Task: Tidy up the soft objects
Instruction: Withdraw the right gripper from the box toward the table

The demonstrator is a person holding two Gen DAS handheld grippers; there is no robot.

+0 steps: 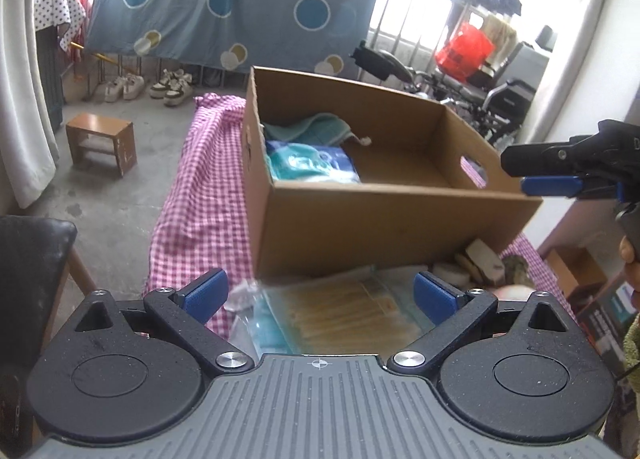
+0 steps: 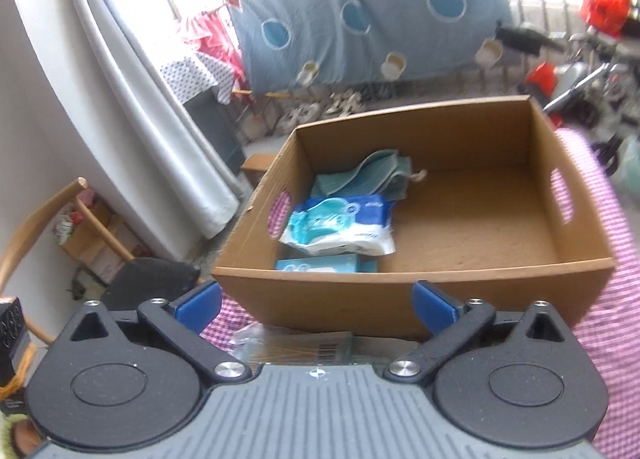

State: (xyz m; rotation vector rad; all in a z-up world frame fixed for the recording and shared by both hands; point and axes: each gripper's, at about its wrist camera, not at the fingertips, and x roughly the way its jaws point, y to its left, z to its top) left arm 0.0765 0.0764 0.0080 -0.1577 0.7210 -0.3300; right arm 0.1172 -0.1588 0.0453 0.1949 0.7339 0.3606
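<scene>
An open cardboard box (image 2: 400, 301) stands on the pink checked tablecloth (image 2: 608, 319). At its left end lie a teal towel (image 2: 368, 175), a blue-and-white wipes pack (image 2: 340, 223) and a blue tissue pack (image 2: 316, 263); the right half of the box floor is bare. My right gripper (image 2: 318, 303) hovers open before the front wall with nothing between its pads. It also shows side-on as the right gripper (image 1: 520, 175) beside the box (image 1: 360, 219). My left gripper (image 1: 320, 295) is open above a clear plastic pack (image 1: 340, 315) with yellowish contents, and its pads do not press on it.
Pale sponges (image 1: 480, 263) lie by the box's near right corner. A wooden stool (image 1: 100, 139) and a black chair seat (image 1: 32, 255) stand on the floor to the left. A patterned blue sheet (image 1: 224, 3) hangs behind, with a wheelchair (image 1: 492, 95) at the back right.
</scene>
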